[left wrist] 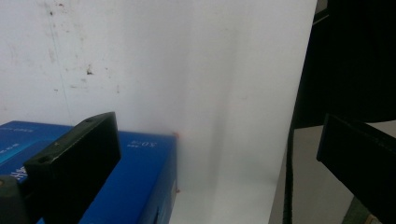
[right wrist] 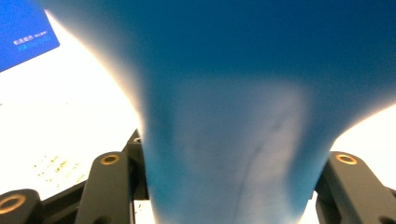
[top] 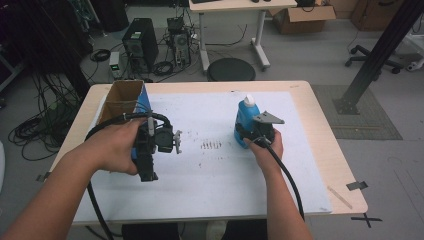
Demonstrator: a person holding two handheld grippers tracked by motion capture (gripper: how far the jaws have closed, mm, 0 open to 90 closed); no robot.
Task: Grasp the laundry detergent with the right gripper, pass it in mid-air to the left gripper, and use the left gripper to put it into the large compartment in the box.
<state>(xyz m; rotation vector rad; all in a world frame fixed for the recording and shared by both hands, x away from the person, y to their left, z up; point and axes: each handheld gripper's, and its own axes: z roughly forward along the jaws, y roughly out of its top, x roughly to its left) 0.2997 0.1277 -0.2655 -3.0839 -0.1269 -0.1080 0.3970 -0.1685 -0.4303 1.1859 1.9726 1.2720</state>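
The blue plastic bottle with a white cap [top: 247, 121], upright on the white-covered counter [top: 220, 190], is clamped by the right gripper [top: 248, 136], not yet lifted, while the left gripper [top: 176, 142] is held with jaws apart beside the blue cardboard box [left wrist: 140, 182].

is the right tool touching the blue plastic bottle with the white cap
Touching. The right gripper view shows the right tool with both black jaws pressed against the narrow waist of the blue plastic bottle.
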